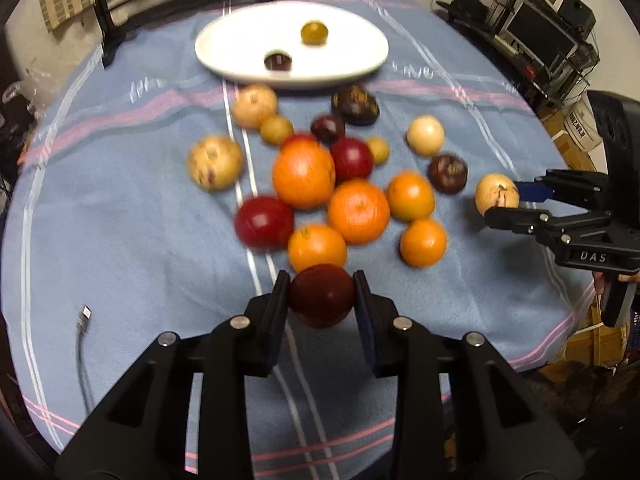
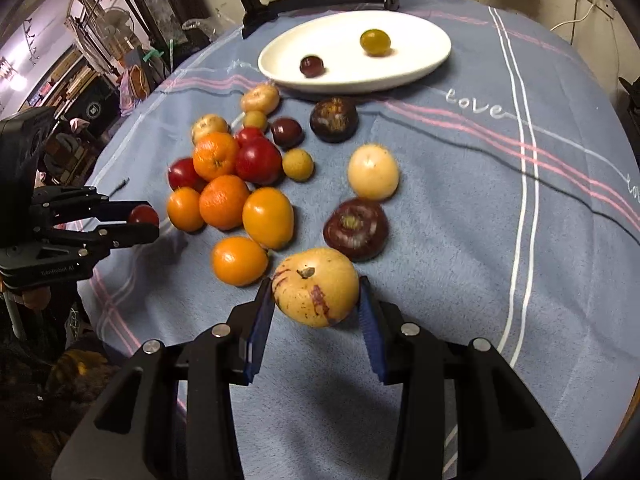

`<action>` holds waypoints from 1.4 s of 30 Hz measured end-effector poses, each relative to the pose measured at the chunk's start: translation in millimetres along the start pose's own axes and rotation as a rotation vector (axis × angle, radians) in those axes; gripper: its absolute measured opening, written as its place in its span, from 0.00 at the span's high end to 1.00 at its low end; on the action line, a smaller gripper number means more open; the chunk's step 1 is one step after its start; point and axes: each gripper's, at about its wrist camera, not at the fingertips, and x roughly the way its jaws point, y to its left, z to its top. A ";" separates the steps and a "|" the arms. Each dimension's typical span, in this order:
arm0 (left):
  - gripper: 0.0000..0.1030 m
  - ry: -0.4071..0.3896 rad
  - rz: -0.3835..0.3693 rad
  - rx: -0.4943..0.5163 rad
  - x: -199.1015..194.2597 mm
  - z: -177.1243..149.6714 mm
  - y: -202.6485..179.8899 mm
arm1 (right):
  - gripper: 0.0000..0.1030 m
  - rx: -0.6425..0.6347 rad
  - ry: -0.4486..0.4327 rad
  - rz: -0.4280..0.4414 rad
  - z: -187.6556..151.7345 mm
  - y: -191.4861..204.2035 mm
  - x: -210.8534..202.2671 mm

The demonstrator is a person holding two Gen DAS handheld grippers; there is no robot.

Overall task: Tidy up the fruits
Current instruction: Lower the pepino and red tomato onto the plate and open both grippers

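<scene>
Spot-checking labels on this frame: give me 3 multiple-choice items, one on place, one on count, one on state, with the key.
1. Where is the white plate?
A. at the far side of the table, beyond the fruit pile
B. at the near edge, under the grippers
C. on the floor

2. How many fruits lie on the plate?
A. none
B. two
C. five

3. What does the left gripper hold?
A. nothing, jaws wide open
B. an orange
C. a dark red fruit

Key: 1 A, the plate sits behind the pile in both views. 2 B, one dark plum and one yellow-green fruit. 3 C, its pads press the dark red fruit's sides; the right gripper clamps a yellow speckled fruit.
</scene>
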 end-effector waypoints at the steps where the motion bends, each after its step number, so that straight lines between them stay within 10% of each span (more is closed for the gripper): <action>1: 0.69 -0.022 0.006 0.006 -5.6 9.9 0.6 | 0.59 0.000 -0.016 0.003 5.2 0.7 -5.3; 17: 0.69 -0.215 0.136 0.017 -17.3 184.7 11.8 | 0.59 -0.035 -0.313 -0.034 159.2 -4.4 -55.4; 42: 0.69 -0.053 0.208 -0.044 96.3 243.5 54.9 | 0.59 0.011 -0.186 -0.039 230.7 -46.2 47.1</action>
